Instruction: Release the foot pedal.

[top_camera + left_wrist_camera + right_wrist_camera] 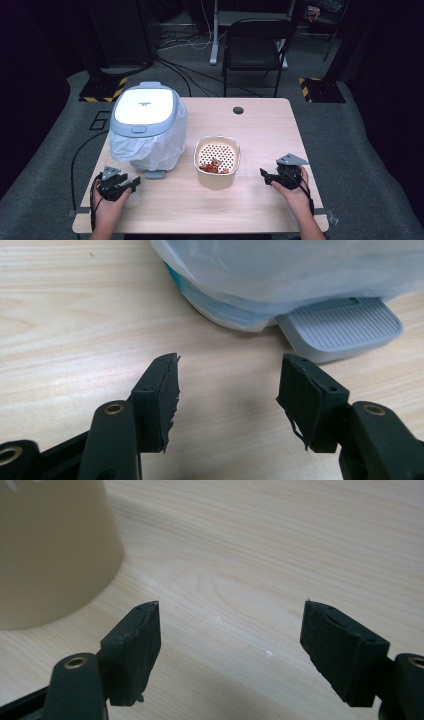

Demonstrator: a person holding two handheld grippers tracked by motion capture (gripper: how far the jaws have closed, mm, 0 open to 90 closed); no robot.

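judging by the layout, nothing is handled yet: your left gripper [131, 183] rests on the table [260, 130] with jaws apart and empty, just short of the pedal [340, 327] of the bag-lined bin [147, 125], whose lid is down. your right gripper [266, 175], jaws likewise parted on nothing, sits just beside the beige strainer bowl [217, 161] (red scraps inside), apart from it.
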